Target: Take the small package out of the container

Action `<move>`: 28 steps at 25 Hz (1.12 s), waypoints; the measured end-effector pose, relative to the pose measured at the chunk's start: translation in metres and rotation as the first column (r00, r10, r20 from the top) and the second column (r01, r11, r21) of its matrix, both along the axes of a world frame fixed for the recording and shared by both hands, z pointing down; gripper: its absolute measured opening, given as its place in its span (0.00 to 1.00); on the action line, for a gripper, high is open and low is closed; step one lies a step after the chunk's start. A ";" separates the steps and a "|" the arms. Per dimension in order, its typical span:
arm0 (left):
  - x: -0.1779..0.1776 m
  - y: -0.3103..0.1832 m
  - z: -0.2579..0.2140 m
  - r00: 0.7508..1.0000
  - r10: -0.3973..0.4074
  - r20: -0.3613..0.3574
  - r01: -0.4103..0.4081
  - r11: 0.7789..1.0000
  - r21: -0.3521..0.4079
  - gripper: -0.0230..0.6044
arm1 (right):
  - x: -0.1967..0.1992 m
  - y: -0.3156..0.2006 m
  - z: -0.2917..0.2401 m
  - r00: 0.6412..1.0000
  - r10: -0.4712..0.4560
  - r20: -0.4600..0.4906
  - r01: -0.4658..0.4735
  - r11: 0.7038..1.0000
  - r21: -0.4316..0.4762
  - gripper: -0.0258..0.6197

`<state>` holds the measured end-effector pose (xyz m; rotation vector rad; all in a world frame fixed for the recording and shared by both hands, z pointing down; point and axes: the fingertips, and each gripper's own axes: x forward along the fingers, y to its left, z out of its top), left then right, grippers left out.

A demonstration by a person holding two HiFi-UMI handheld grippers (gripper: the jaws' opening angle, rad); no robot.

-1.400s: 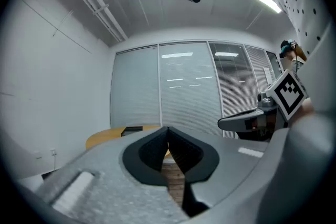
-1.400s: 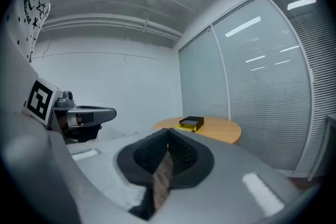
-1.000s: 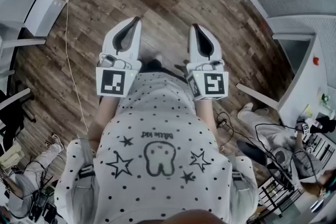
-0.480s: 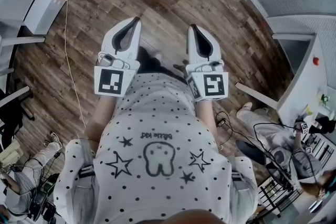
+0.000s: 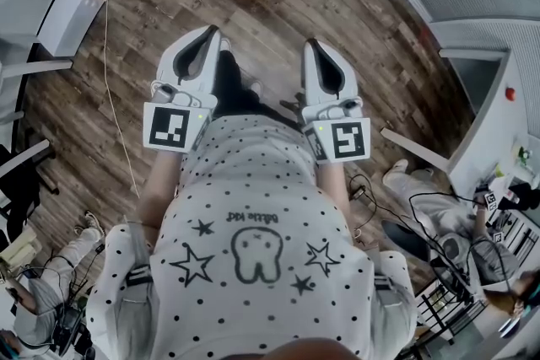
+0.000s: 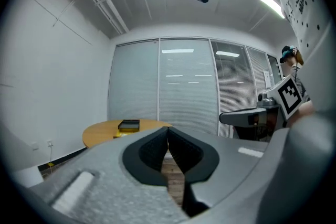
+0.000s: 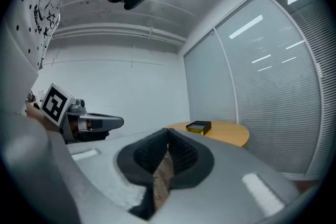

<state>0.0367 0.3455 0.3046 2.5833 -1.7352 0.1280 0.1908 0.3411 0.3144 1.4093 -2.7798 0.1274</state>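
On the round wooden counter point(image 6: 102, 135) ahead of me sits the container point(image 6: 128, 125), a low dark box with a yellow side. It is so far off and small in both gripper views that I cannot make out the small package or tell whether it lies inside. From the head view the container does not show at all. Only the near edge of the counter appears there, cut off by the top of the frame, with its dark foot on the plank floor point(image 5: 278, 13) below. My left gripper point(image 5: 215, 31) and right gripper point(image 5: 310, 43) are well short of the counter, side by side over that floor. Both are held level and point toward it, the marker cubes facing up just in front of my body. The jaws of each are closed, tip against tip, with nothing between them but the floor seen through the gap behind the tips. My forearms run back close to my sides and are mostly hidden under my spotted shirt point(image 5: 253, 223).
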 end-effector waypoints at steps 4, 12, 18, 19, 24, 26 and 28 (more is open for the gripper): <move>-0.004 -0.014 0.003 1.000 0.019 0.006 -0.019 1.000 -0.003 0.05 | -0.005 -0.017 0.005 1.000 0.016 -0.015 -0.016 1.000 -0.015 0.05; -0.030 -0.062 0.002 1.000 0.014 0.020 -0.014 1.000 -0.004 0.05 | -0.033 -0.061 0.005 0.999 0.010 -0.030 -0.011 1.000 -0.021 0.05; -0.063 -0.128 -0.014 1.000 0.027 -0.008 -0.027 1.000 0.008 0.05 | -0.066 -0.119 -0.012 0.999 0.028 -0.020 -0.028 1.000 -0.004 0.08; -0.068 -0.138 -0.017 0.999 0.030 -0.011 -0.029 1.000 0.008 0.05 | -0.071 -0.128 -0.016 0.999 0.035 -0.021 -0.035 0.999 0.003 0.08; -0.096 -0.180 -0.030 0.999 0.040 -0.023 -0.040 0.999 0.023 0.05 | -0.093 -0.167 -0.032 0.996 0.085 -0.030 -0.084 0.996 0.040 0.04; -0.107 -0.191 -0.030 0.999 0.045 -0.026 -0.044 0.999 0.022 0.05 | -0.102 -0.178 -0.032 0.995 0.091 -0.043 -0.089 0.995 0.044 0.04; -0.116 -0.202 -0.028 0.998 0.054 -0.031 -0.053 0.998 0.020 0.05 | -0.111 -0.192 -0.027 0.994 0.101 -0.049 -0.100 0.995 0.027 0.04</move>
